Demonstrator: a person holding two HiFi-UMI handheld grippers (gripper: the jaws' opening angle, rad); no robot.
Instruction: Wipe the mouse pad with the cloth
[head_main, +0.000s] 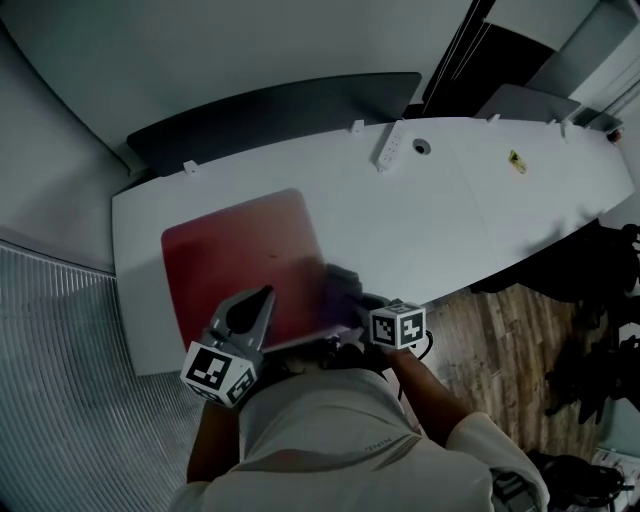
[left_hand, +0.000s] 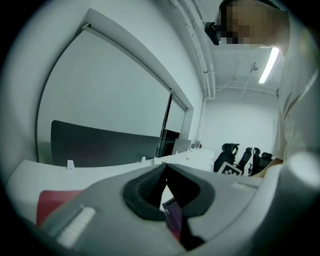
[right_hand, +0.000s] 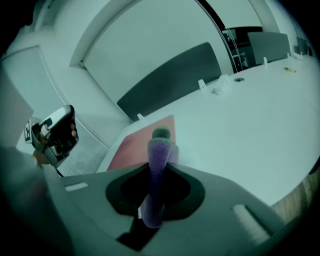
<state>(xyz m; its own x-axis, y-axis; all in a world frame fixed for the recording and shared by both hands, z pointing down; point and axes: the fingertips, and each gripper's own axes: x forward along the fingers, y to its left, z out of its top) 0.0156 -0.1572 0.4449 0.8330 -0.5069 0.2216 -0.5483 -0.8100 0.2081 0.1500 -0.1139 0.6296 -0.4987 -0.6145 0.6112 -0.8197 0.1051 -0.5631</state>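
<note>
One red mouse pad (head_main: 240, 255) is lying left of centre in the head view, on the white table (head_main: 470, 200). The purple cloth (head_main: 335, 288) is sitting at the pad's lower right corner. The right gripper (head_main: 352, 300) is clamping it, jaws closed tight on the fabric, which is poking out past the tips. The left gripper (head_main: 264, 296) is pointing over the pad's near edge at lower left, jaws pinched together to a point and holding nothing. A white power strip (head_main: 390, 146) is lying near the table's far edge.

Mouse pad (head_main: 240, 255) on table (head_main: 480, 200) — cloth (head_main: 338, 290) at right edge.
</note>
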